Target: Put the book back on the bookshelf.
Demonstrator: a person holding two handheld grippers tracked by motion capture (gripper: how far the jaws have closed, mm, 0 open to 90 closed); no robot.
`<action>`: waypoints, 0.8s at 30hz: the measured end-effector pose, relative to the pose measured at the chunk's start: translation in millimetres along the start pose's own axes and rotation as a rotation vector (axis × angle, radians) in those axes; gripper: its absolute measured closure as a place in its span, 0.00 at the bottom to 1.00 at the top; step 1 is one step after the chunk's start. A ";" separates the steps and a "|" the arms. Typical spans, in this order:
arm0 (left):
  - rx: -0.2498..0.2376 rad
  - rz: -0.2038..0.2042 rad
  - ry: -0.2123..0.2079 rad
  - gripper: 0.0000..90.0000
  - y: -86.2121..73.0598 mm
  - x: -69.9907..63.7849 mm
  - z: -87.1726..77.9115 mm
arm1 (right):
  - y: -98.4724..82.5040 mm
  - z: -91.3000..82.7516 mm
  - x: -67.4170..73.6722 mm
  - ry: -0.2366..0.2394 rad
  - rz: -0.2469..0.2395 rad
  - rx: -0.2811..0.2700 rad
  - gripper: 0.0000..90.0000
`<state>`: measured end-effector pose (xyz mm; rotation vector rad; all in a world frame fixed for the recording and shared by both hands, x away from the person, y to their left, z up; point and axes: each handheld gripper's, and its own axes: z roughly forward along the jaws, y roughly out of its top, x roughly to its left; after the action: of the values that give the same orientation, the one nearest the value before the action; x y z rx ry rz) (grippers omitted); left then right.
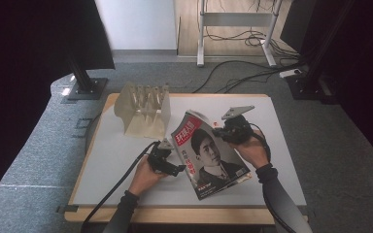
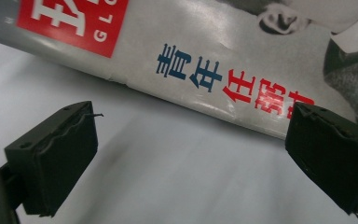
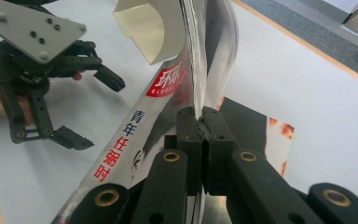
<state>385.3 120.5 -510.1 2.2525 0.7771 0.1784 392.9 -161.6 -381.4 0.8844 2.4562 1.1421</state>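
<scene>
Right gripper view: hand-held gripper [image 3: 204, 125] clamps magazine [image 3: 168, 88] edge

A rigged-up recording room, more lab than office.

I work at a small white table [image 1: 126, 160] with a wood edge, set on grey carpet [image 1: 34, 145]. Black curtains hang at the far left and right. Dark stand bases [image 1: 85, 87] are planted on the floor beyond the table. Loose cables [image 1: 243, 73] run across the carpet toward a white desk frame [image 1: 235, 29] at the far side, where the floor turns to wood.
</scene>
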 end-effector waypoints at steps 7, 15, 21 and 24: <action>-0.010 -0.004 -0.031 0.03 13.6 1.8 8.3 | 7.2 -16.7 1.4 -0.010 -0.018 -0.027 0.96; -0.035 -0.033 -0.086 0.04 21.1 8.9 20.8 | 13.8 -31.9 2.7 -0.005 -0.027 -0.058 0.96; -0.100 -0.062 -0.154 0.05 23.0 13.6 23.6 | 14.4 -33.7 3.3 0.011 -0.027 -0.066 0.96; -0.122 -0.075 -0.159 0.07 25.0 15.5 20.3 | 14.3 -32.8 2.9 0.016 -0.030 -0.067 0.96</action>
<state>416.8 103.5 -509.1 2.0906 0.7435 0.0108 380.3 -171.9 -349.4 0.8191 2.4198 1.2182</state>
